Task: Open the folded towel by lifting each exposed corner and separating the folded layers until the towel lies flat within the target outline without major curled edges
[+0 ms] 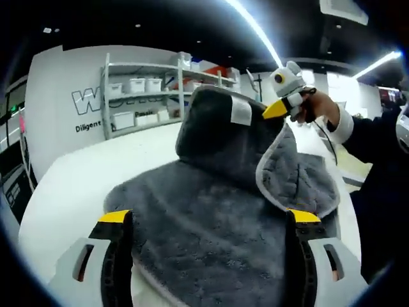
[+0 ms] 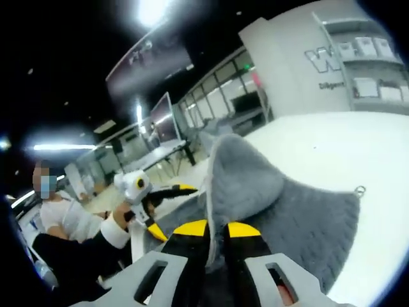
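A grey plush towel (image 1: 211, 217) with a pale stitched edge lies on the white table (image 1: 77, 192), and one part of it is pulled up into a peak. My right gripper (image 1: 278, 110) holds that raised corner, next to a white label (image 1: 241, 112). In the right gripper view its yellow-tipped jaws (image 2: 217, 229) are shut on the towel (image 2: 307, 224) edge. My left gripper (image 1: 209, 216) is open wide just over the lower towel layer, with nothing pinched. It also appears in the right gripper view, open (image 2: 169, 210), held by a hand.
Shelves with white bins (image 1: 137, 96) stand against a lettered wall behind the table. A seated person (image 2: 61, 217) is off to one side, with desks and glass partitions (image 2: 166, 137) beyond. The table's near edge (image 1: 38, 230) curves close on the left.
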